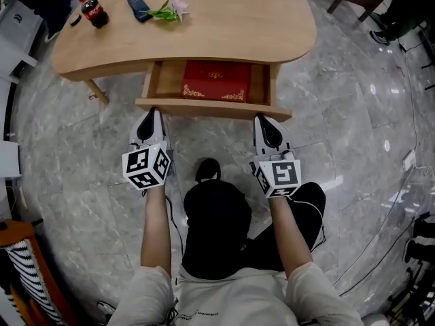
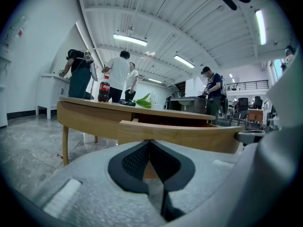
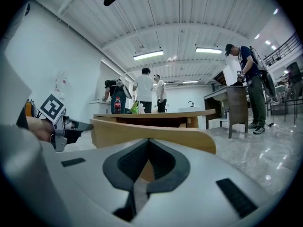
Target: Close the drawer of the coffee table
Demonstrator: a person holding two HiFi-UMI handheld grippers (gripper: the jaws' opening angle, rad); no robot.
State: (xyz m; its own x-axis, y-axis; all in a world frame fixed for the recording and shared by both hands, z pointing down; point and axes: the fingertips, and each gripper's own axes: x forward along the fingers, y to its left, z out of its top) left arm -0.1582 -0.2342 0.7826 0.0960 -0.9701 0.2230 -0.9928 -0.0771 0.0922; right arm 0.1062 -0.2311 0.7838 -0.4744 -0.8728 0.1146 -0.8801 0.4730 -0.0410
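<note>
Grey marbled floor (image 1: pixel 353 114) surrounds a pale wooden kidney-shaped desk (image 1: pixel 238 19). Its shallow wooden drawer (image 1: pixel 211 108) stands pulled well out toward the person, so the closing is not yet done. Inside lies a flat red gold-trimmed box (image 1: pixel 216 80), filling most of the tray. The left claw (image 1: pixel 151 116) and the right claw (image 1: pixel 265 121), each pressed together on nothing, sit at the drawer's front panel near its two ends; whether they touch it is unclear. A straight push inward remains.
</note>
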